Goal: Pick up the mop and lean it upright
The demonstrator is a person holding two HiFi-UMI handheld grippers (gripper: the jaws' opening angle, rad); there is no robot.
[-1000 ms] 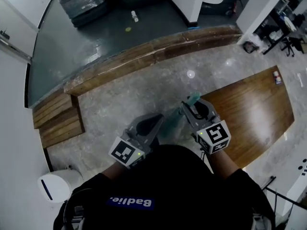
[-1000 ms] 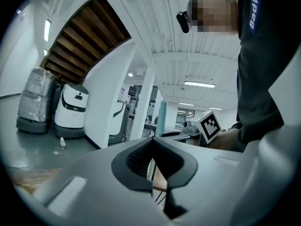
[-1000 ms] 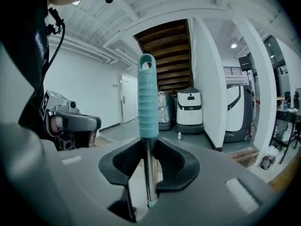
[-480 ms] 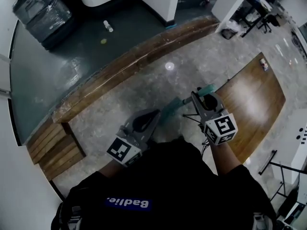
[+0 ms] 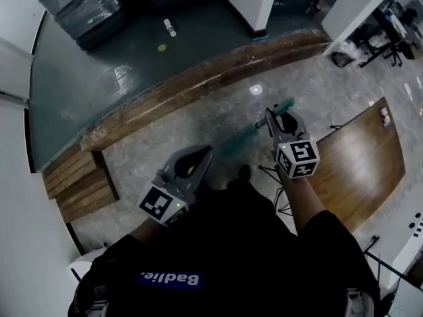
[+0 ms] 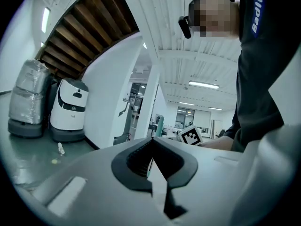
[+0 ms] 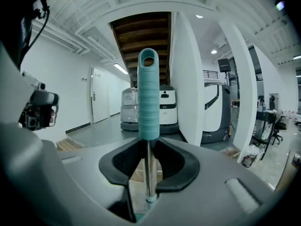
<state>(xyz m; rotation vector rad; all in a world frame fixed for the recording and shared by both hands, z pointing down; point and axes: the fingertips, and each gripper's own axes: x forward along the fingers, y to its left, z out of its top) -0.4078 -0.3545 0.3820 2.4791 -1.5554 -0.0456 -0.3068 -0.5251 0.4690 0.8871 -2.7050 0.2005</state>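
At the far left we see slatted wooden steps [image 5: 76, 174] beside a dark, glossy green floor [image 5: 86, 84]. A machine wrapped in crinkled plastic film [image 5: 82, 5] stands at that floor's far edge, and a small white bottle [image 5: 170, 27] lies on its side. A long curb [image 5: 198, 84] of worn brown planks divides the green floor from speckled grey stone paving [image 5: 165, 134]. Nearer to us is the left gripper [image 5: 203, 156], matte grey and carrying a black-and-white marker cube [image 5: 160, 204]. Its ribbed black jaws are pressed together at the tips. A thin pale sliver shows in the slot behind them, and we cannot tell what it is. Just right of it the mop [image 5: 285, 105] slants over the paving, its top toward the far right. The right gripper [image 5: 272, 117] has its jaws pinching the mop's slim, shiny metal shaft [image 7: 149, 173]. They close on it just below the grip [image 7: 148, 95], a rounded teal cylinder with fine wound ridges and an oval hole through its top end. In the right gripper view the mop rises straight up between the black pads, and a teal collar sits lower on the shaft. At the right stands a table [image 5: 360, 157] with a smooth, polished wood-grain top. A small flat object [image 5: 383, 114] lies near its far corner.
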